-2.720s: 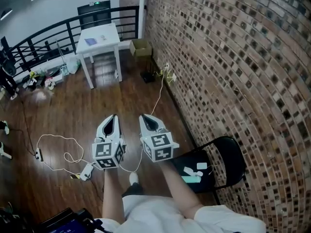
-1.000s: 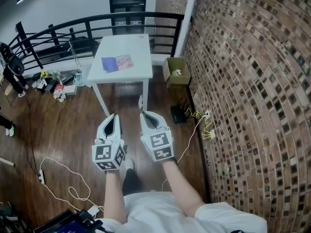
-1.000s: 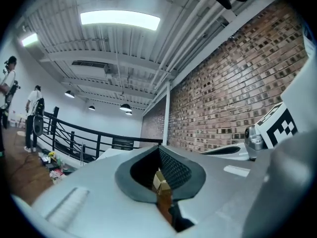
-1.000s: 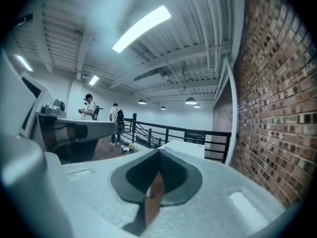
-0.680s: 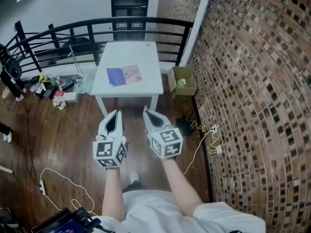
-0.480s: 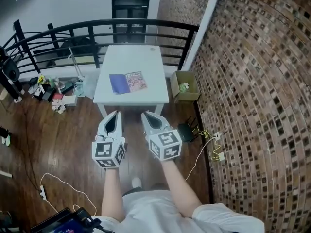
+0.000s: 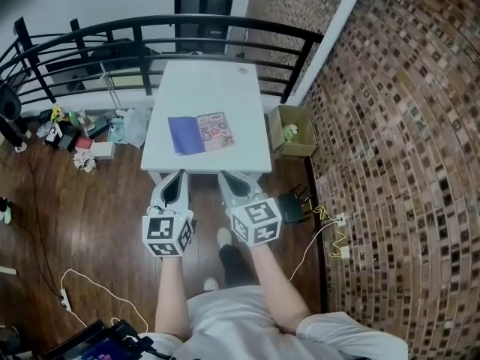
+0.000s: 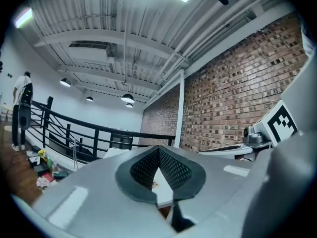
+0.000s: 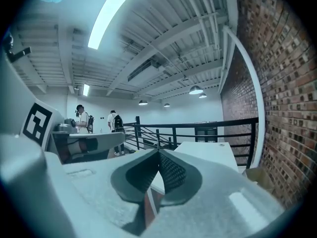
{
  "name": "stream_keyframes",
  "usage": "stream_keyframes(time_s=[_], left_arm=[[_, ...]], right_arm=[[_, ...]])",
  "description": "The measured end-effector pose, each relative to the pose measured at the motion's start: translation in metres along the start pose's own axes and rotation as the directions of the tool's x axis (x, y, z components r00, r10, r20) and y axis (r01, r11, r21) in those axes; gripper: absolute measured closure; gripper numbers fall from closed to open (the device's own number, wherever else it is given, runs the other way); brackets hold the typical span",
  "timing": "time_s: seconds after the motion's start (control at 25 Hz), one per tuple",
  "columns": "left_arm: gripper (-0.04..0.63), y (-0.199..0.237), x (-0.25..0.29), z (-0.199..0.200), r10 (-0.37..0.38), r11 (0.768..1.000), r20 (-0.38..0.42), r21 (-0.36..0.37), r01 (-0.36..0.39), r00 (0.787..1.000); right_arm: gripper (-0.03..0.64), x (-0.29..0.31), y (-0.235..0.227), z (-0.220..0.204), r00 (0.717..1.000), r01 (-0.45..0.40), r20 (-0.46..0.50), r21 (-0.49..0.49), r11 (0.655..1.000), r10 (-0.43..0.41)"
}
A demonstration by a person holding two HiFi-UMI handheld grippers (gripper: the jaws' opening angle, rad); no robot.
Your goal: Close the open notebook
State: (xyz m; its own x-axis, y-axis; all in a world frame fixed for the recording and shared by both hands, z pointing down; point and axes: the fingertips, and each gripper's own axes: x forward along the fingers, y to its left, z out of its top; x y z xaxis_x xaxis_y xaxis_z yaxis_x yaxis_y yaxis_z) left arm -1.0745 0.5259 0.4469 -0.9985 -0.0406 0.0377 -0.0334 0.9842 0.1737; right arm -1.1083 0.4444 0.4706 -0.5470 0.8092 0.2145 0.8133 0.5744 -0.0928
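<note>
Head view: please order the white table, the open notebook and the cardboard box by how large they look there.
1. white table: clearly the largest.
2. open notebook and cardboard box: they look nearly alike, so I do not rank them. The box stands lower, on the floor, farther from the camera.

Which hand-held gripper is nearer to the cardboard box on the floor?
Right. In the head view, the right hand-held gripper is below and left of the box. The left hand-held gripper is farther left, beyond the right one.

No legible words or numbers anywhere; print on the open notebook too small, a mere blur.
</note>
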Motion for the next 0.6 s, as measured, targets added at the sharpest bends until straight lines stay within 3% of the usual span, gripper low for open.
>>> stream_keyframes(time_s=[0.36, 0.6], left_arm=[[0.578, 0.050, 0.120, 0.003, 0.059, 0.998, 0.008, -0.002, -0.059, 0.998], [0.578, 0.106, 0.161, -0.018, 0.161, 0.987, -0.075, 0.026, -0.160, 0.984]], right_arm=[[0.627, 0.119, -0.065, 0.019, 0.987, -0.159, -0.036, -0.011, 0.987, 0.159], [0.627, 0.178, -0.111, 0.020, 0.978, -0.199, -0.060, 0.047, 0.979, 0.201]])
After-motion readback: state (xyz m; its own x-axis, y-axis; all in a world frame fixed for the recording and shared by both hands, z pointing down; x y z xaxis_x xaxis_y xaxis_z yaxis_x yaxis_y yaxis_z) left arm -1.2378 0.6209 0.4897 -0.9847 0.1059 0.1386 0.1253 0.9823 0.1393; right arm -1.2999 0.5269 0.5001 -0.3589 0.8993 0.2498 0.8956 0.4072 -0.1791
